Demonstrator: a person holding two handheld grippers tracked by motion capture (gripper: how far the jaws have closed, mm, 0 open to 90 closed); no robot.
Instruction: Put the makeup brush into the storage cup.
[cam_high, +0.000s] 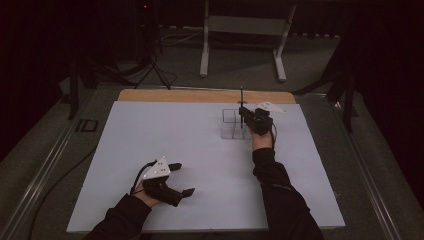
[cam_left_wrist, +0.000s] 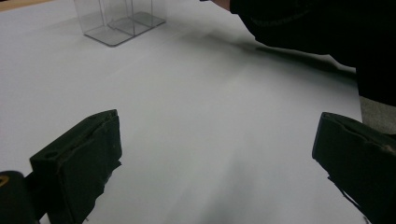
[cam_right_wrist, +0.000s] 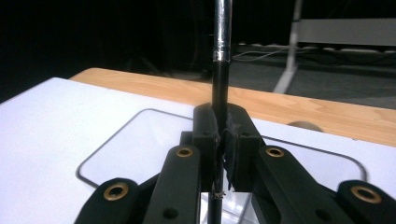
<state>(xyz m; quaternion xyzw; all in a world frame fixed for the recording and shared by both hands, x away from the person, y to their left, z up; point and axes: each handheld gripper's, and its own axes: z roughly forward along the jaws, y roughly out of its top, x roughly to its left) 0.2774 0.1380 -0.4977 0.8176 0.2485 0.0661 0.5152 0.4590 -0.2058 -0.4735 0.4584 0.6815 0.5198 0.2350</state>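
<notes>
Bench (cam_high: 150, 150) covered in a pale sheet carries little. At the left, near the person's edge, the left gripper (cam_high: 184, 178) rests low over bare sheet with its fingers (cam_left_wrist: 79, 158) wide apart and nothing between them; it looks idle, well apart from the work.

Farther right and toward the far edge stands a clear compartmented box (cam_high: 231, 125), open at the top. The right gripper (cam_high: 244, 114) hovers just over it, its fingers (cam_right_wrist: 205, 135) pressed together on a thin dark rod (cam_right_wrist: 221, 84), which stands upright, its upper part a metal sleeve. The rod's lower end points down toward the box; which compartment it is over cannot be told.

The step in hand looks like lowering the rod into one cell. To do it well, keep the rod plumb, centre it over a single opening before descending, and release only once the tip is well inside, since a thin-walled clear box probably slides or tips if a wall is nudged.

Beyond the bench, a grey frame stand (cam_high: 245, 30) and a tripod (cam_high: 150, 60) sit on the floor, out of the way. Nothing on the sheet blocks the approach.
</notes>
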